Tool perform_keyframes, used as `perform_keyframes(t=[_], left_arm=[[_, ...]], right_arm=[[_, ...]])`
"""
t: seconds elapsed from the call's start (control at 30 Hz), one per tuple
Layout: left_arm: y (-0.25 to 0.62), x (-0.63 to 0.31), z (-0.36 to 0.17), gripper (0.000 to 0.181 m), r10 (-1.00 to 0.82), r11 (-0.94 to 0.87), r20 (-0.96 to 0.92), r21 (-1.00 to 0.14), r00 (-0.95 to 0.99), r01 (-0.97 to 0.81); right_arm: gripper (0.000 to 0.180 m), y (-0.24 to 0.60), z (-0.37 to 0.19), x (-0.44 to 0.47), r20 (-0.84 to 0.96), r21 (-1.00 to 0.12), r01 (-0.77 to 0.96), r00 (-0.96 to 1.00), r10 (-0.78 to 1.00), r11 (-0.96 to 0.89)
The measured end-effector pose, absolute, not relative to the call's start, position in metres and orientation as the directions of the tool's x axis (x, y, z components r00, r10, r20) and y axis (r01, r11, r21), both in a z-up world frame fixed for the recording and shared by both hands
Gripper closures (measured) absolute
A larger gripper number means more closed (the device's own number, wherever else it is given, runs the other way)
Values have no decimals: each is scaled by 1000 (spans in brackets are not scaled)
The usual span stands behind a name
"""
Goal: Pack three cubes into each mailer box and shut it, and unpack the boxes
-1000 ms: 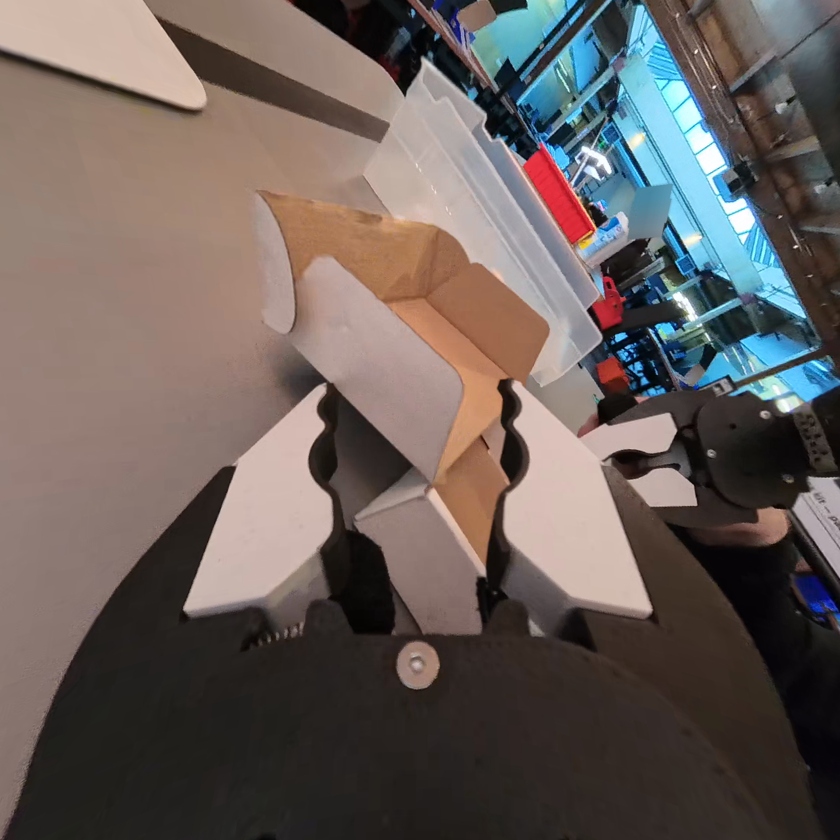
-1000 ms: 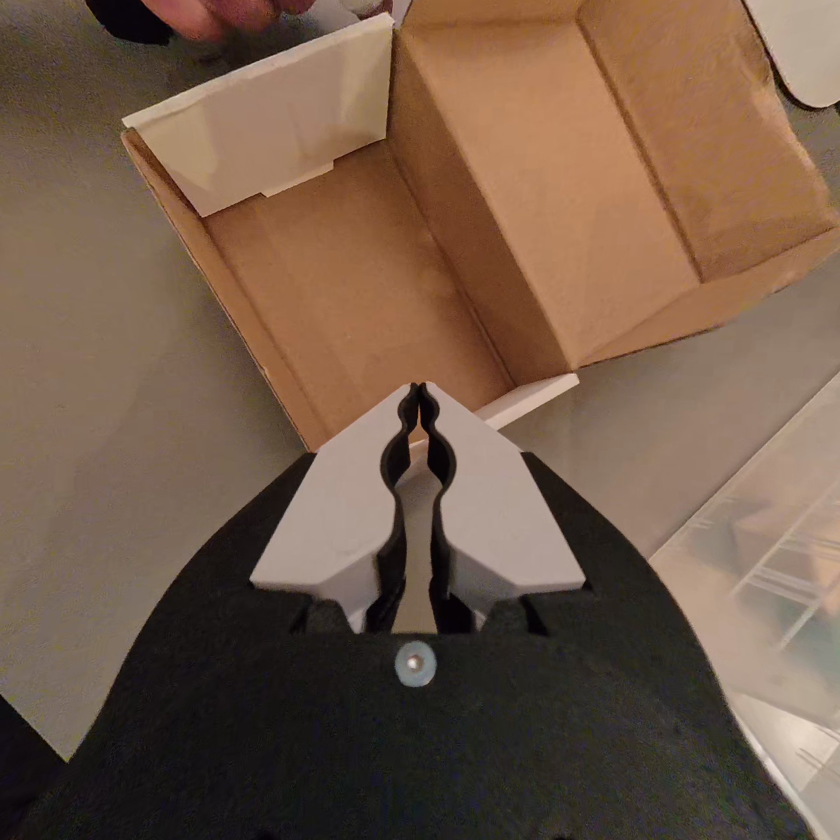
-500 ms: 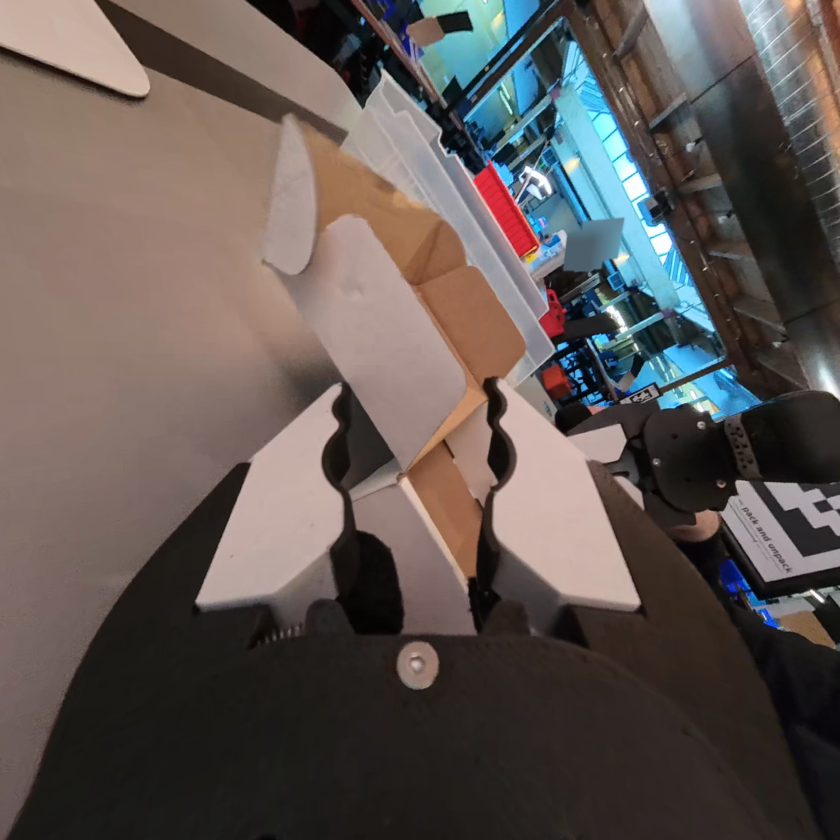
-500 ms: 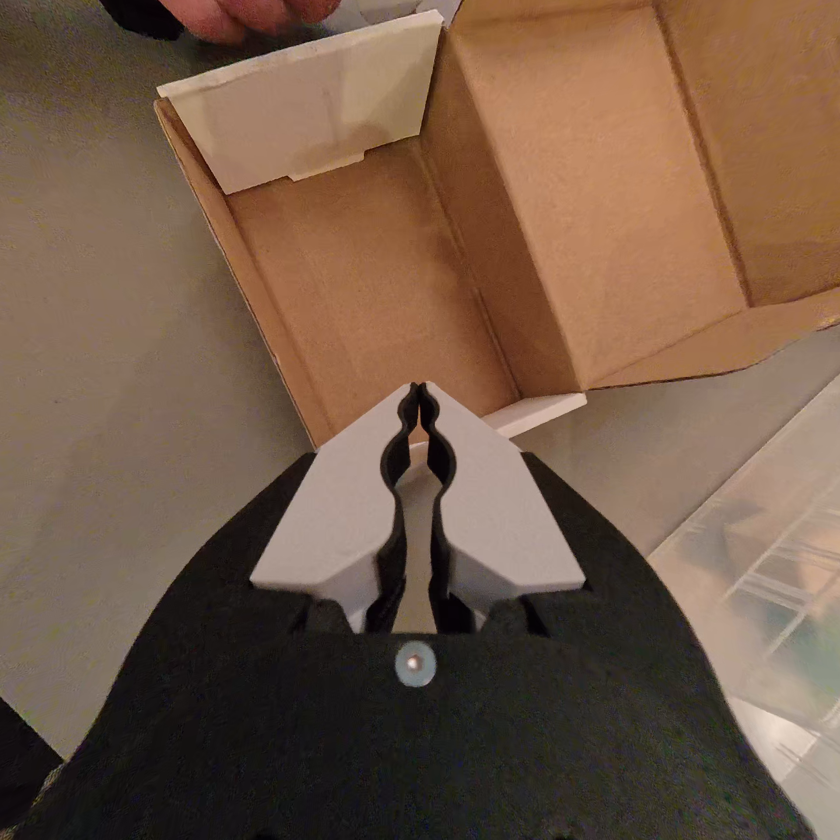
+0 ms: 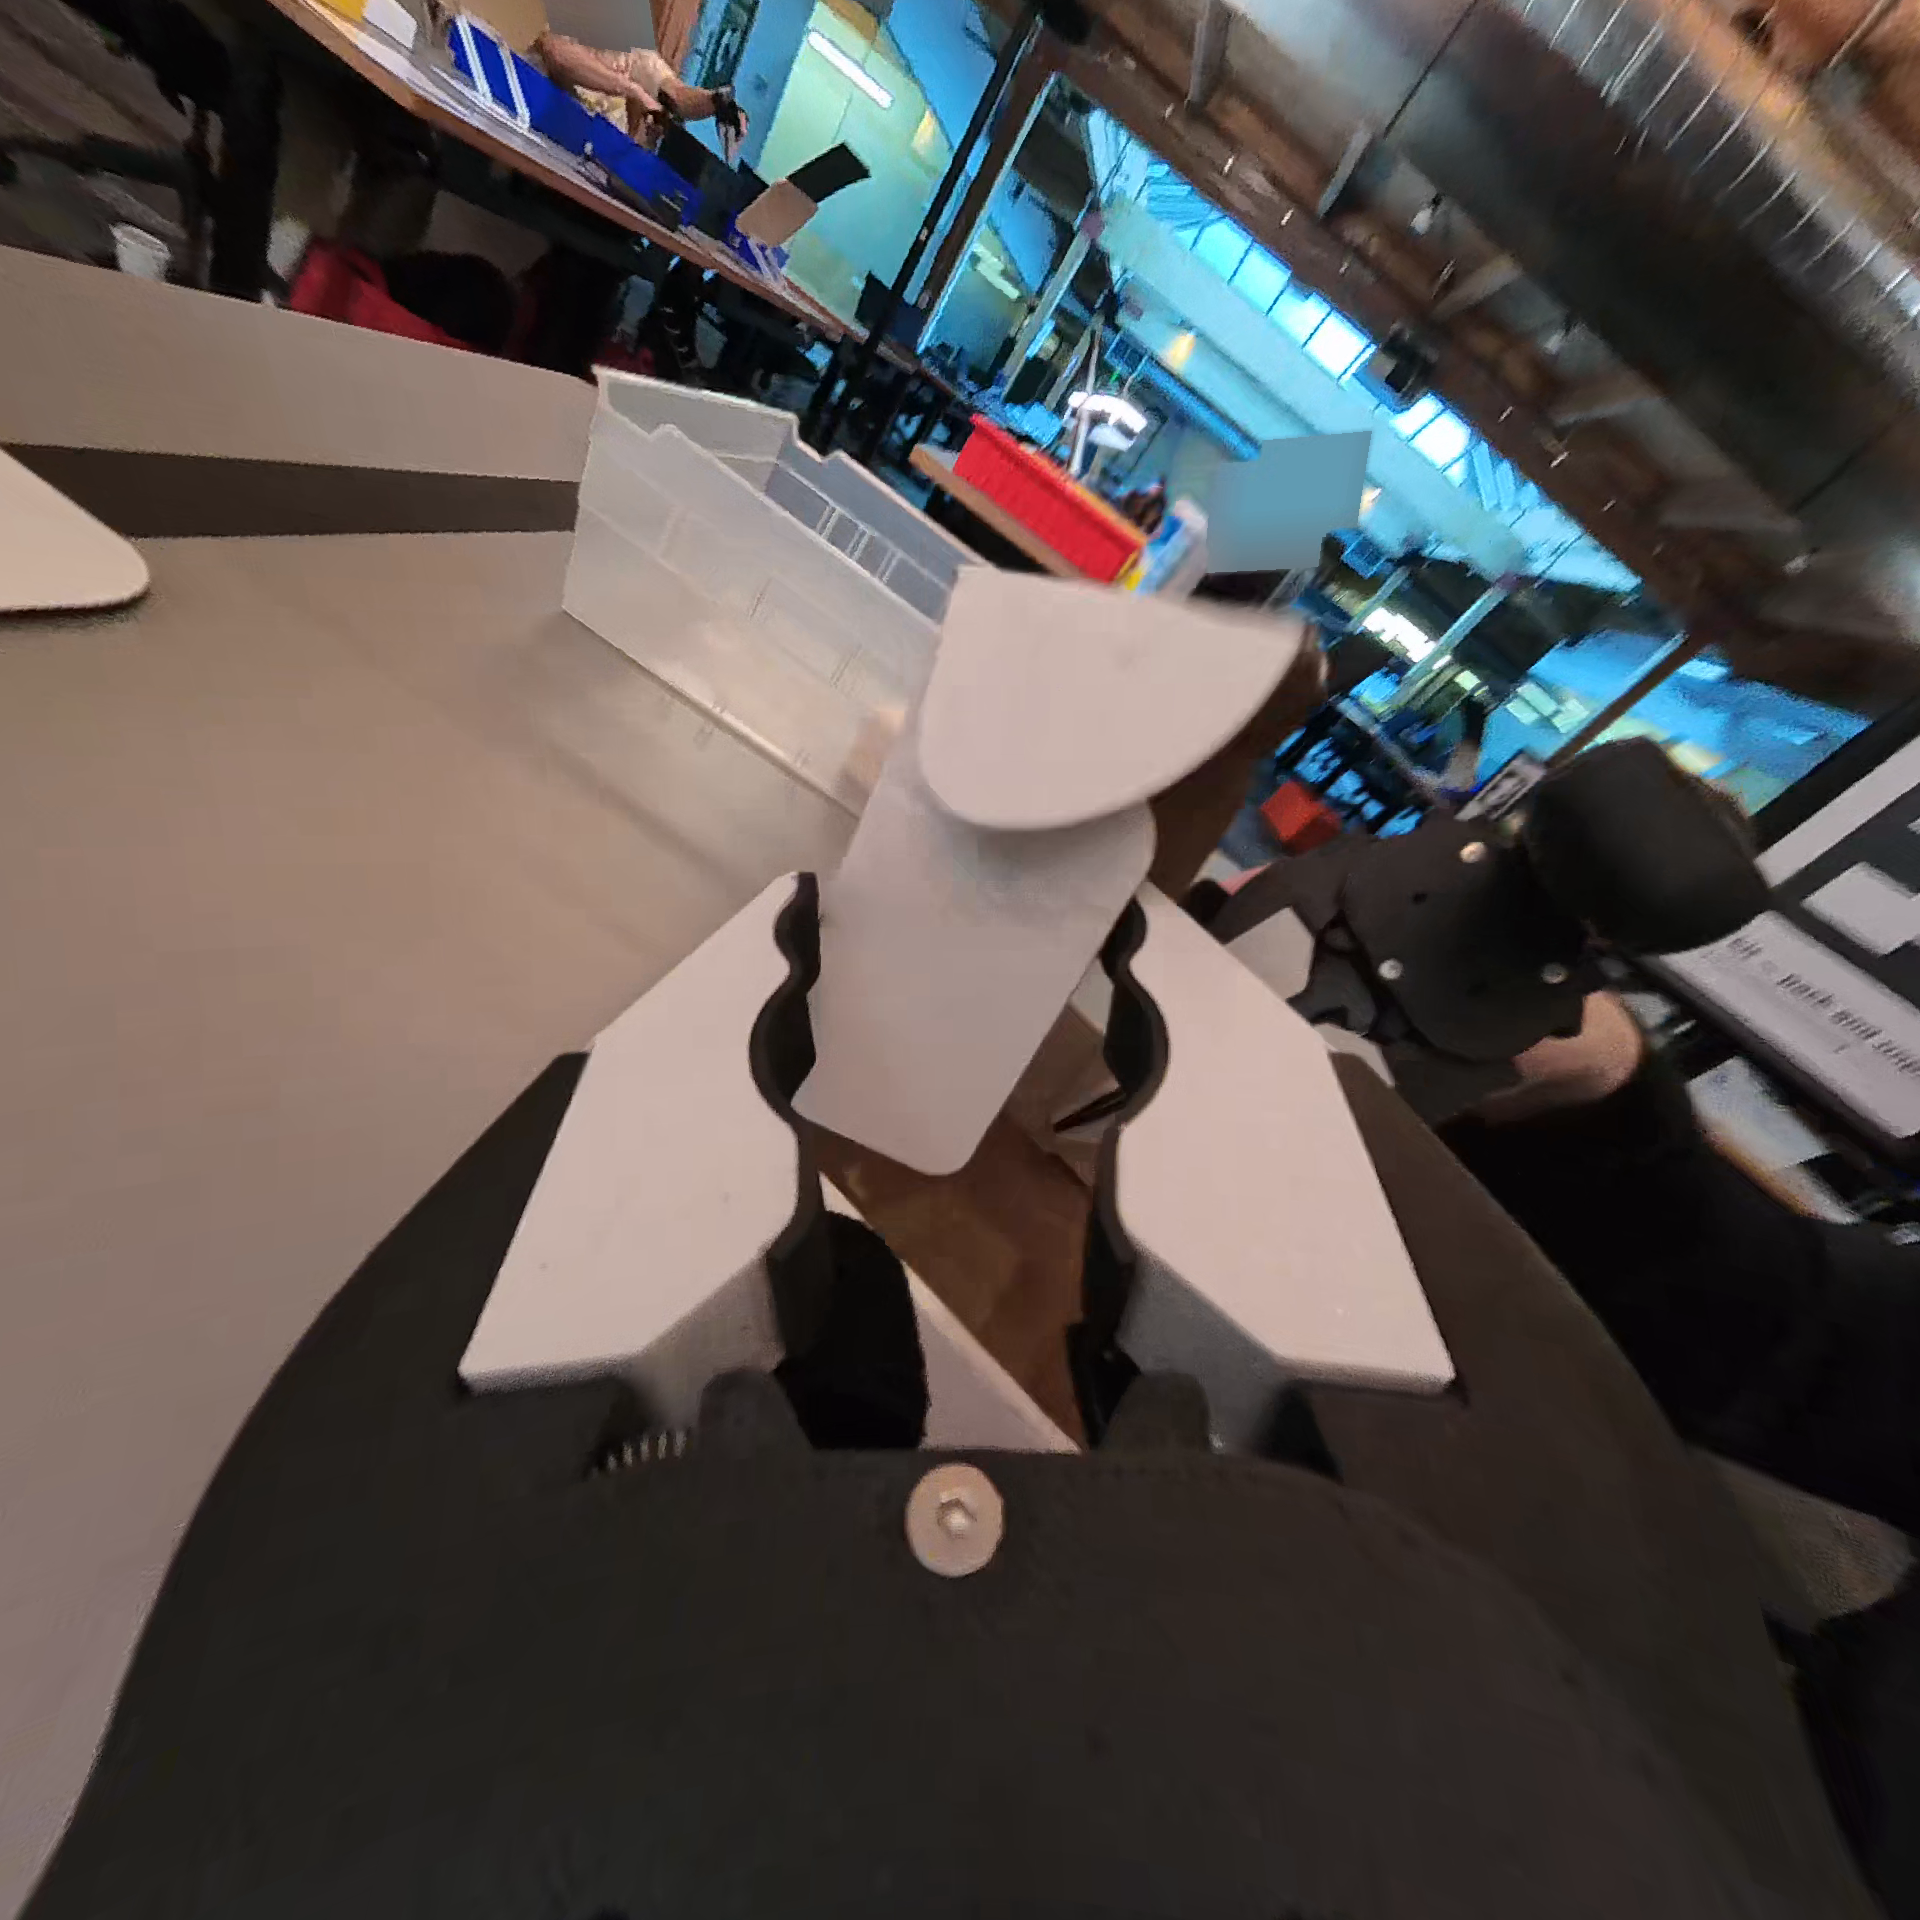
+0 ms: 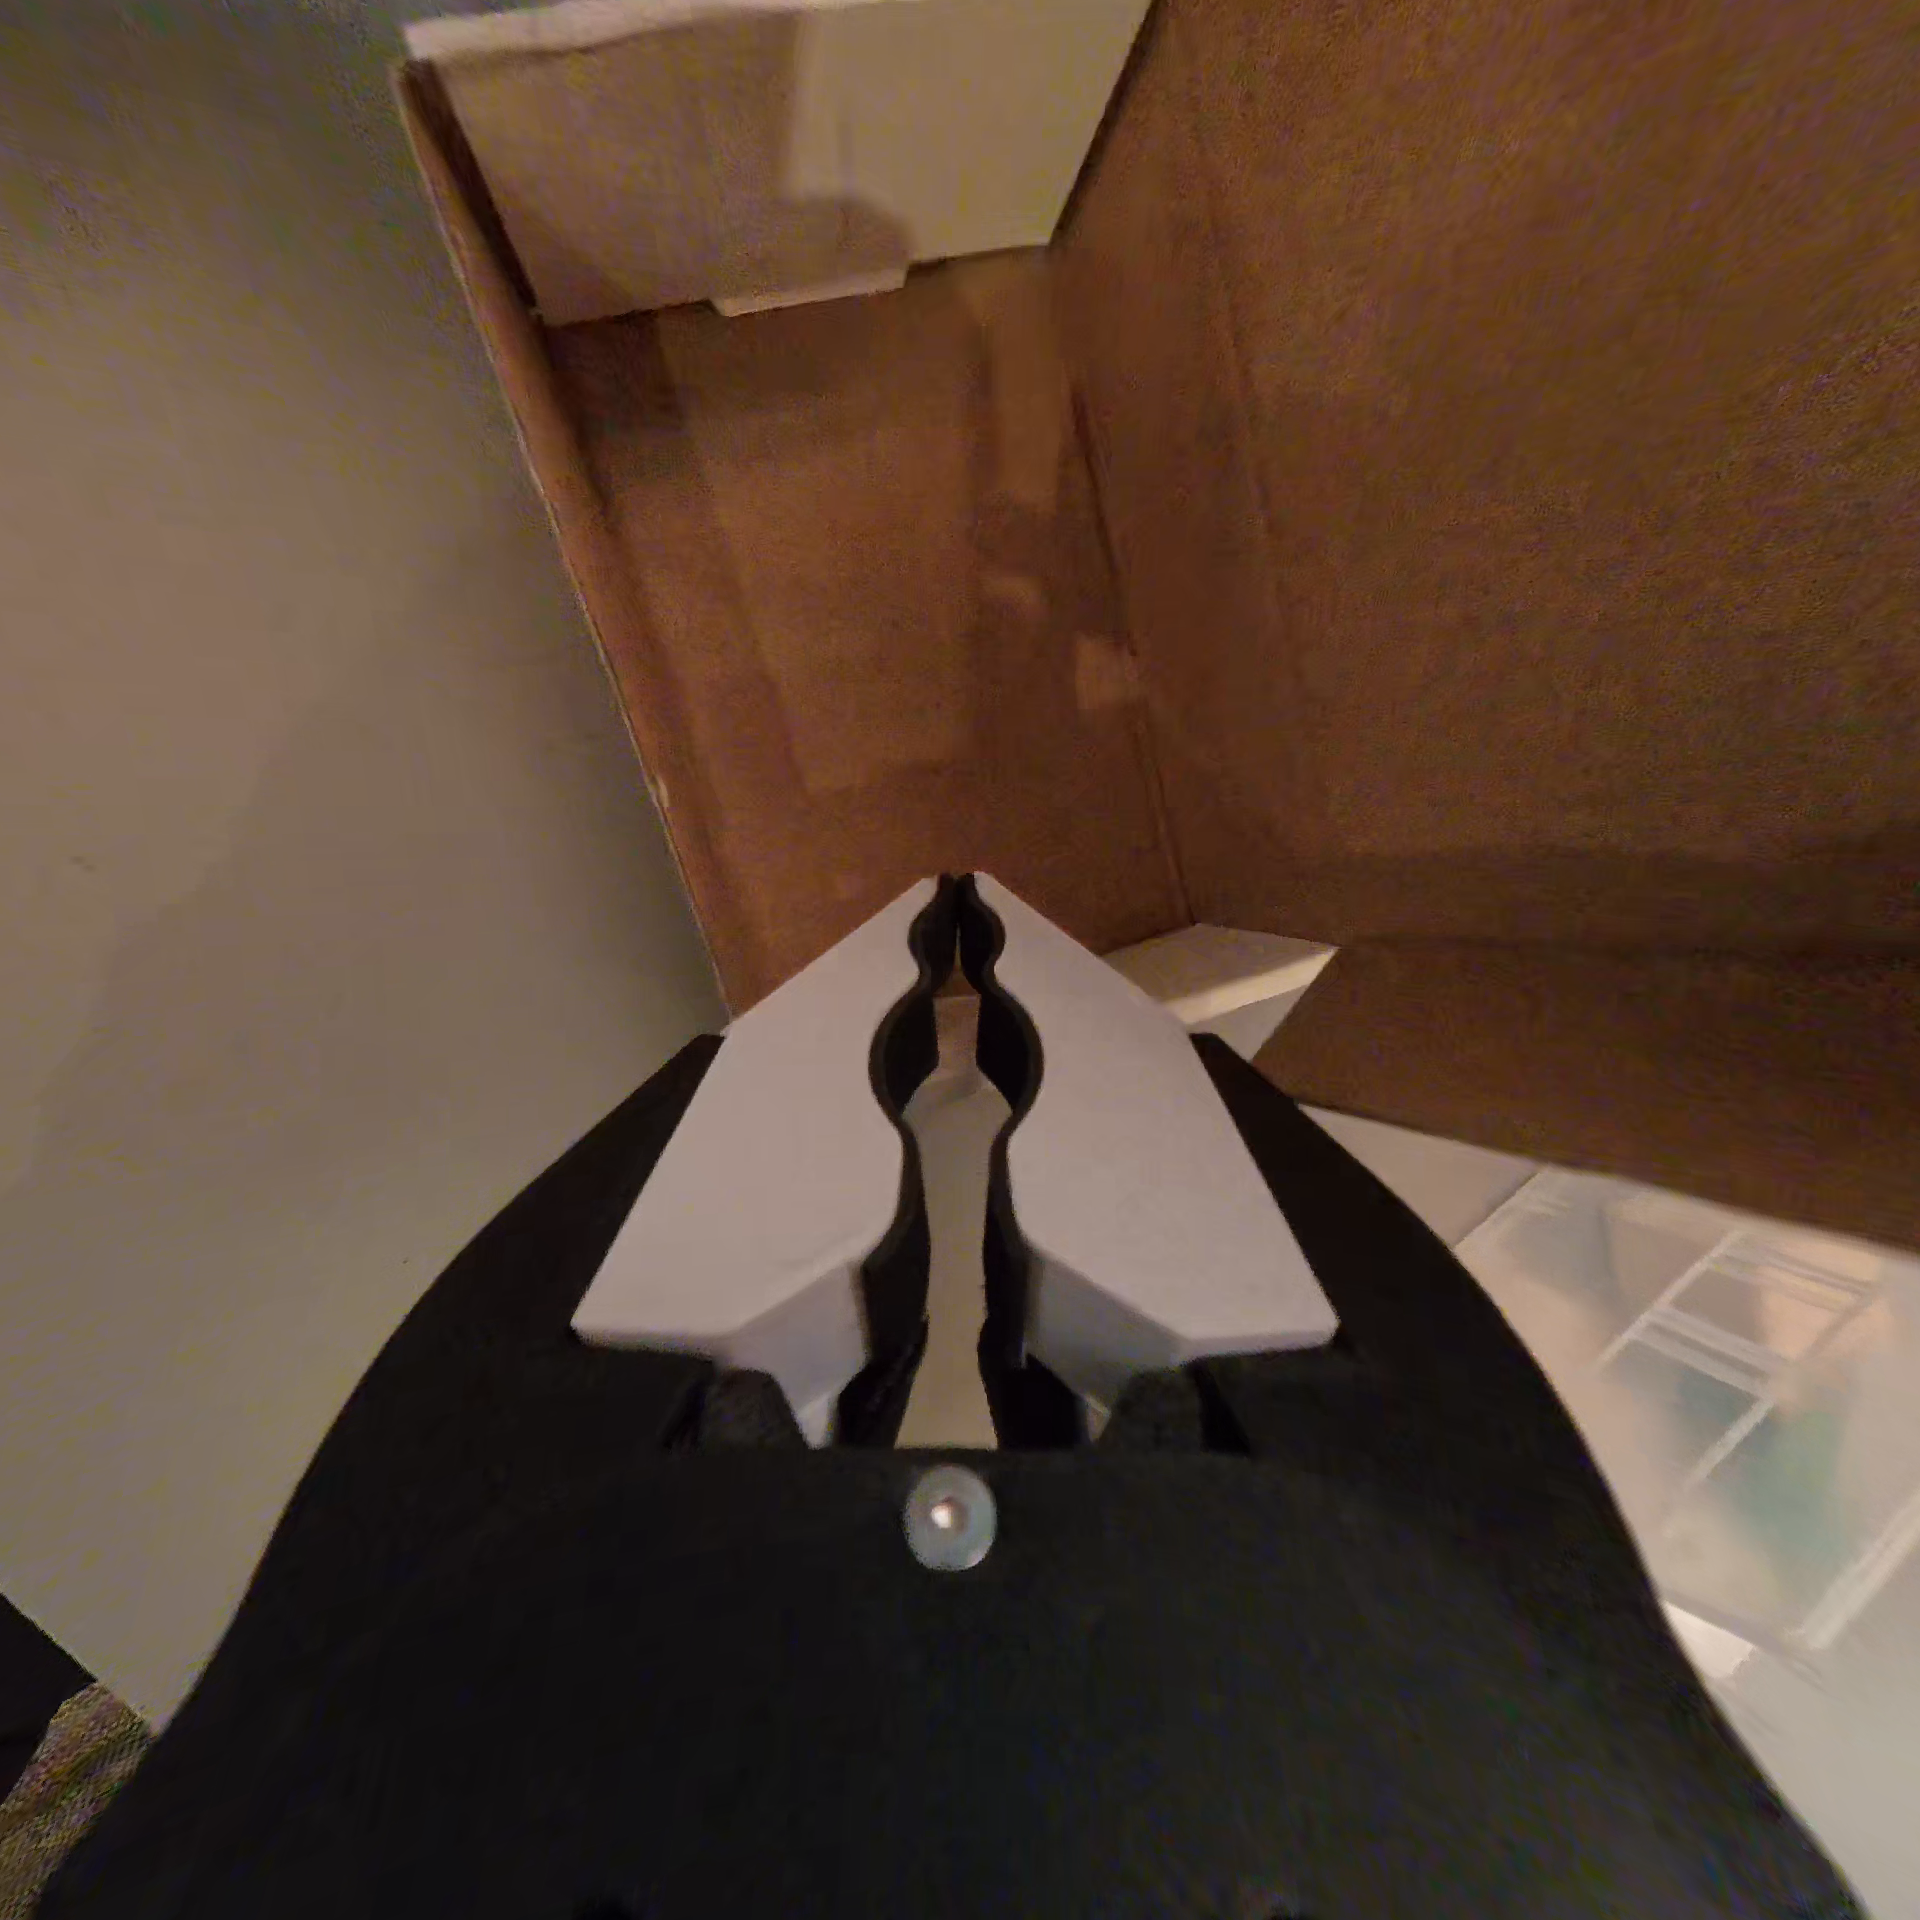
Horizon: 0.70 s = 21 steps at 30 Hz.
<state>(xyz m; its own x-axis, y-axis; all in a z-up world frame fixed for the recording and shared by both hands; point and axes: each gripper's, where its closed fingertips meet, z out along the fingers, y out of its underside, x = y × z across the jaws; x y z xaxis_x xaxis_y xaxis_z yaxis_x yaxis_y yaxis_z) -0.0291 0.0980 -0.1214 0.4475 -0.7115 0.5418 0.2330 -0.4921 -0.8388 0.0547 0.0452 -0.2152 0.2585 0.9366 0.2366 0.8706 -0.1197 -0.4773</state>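
Note:
A mailer box, white outside and brown inside, lies on the grey table (image 5: 260, 831). In the right wrist view its inside (image 6: 852, 623) holds no cubes, and the lid (image 6: 1507, 468) leans over it from the right. My left gripper (image 5: 966, 914) is shut on the lid's corner, with a white rounded flap (image 5: 1070, 717) standing up between the fingers. My right gripper (image 6: 956, 883) is shut, its tips over the rim of the box's near wall. I cannot tell whether it touches the rim. It also shows in the left wrist view (image 5: 1299, 966). No cube is in view.
A clear plastic bin (image 5: 727, 561) stands on the table beyond the box and shows at the lower right of the right wrist view (image 6: 1662, 1403). A flat white cardboard piece (image 5: 52, 561) lies at the far left. Other workbenches stand behind.
My left gripper has swung upward with the lid, which has tipped over the box. The box interior now fills more of the right view and lies in shadow. The right gripper stays shut.

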Motion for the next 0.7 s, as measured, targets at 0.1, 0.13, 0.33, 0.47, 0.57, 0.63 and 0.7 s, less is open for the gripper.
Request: perform_keyframes(t=[0.1,0.13,0.33,0.47,0.57,0.63,0.7], left_arm=[[97,-31,-130,133,-710,-419,433,-894,556,160],[94,-30,-131,133,-712,-400,408,-904,571,148],[83,-37,-145,133,-714,-286,209,-958,669,-5],[78,-39,-148,134,-708,-243,140,-969,692,-53],[76,-39,-150,134,-710,-222,101,-971,697,-86],[75,-39,-150,134,-710,-225,104,-971,696,-85],[76,-39,-150,134,-710,-226,104,-970,697,-85]], right_arm=[[180,45,-215,53,263,-464,880,242,934,-97],[180,45,-215,53,274,-462,882,236,932,-88],[180,47,-210,50,351,-495,868,236,906,-34],[180,49,-204,51,424,-545,838,259,868,16],[180,43,-189,56,469,-599,798,283,836,65],[170,36,-173,64,454,-647,760,309,836,70],[167,39,-156,81,428,-674,738,348,834,38]])
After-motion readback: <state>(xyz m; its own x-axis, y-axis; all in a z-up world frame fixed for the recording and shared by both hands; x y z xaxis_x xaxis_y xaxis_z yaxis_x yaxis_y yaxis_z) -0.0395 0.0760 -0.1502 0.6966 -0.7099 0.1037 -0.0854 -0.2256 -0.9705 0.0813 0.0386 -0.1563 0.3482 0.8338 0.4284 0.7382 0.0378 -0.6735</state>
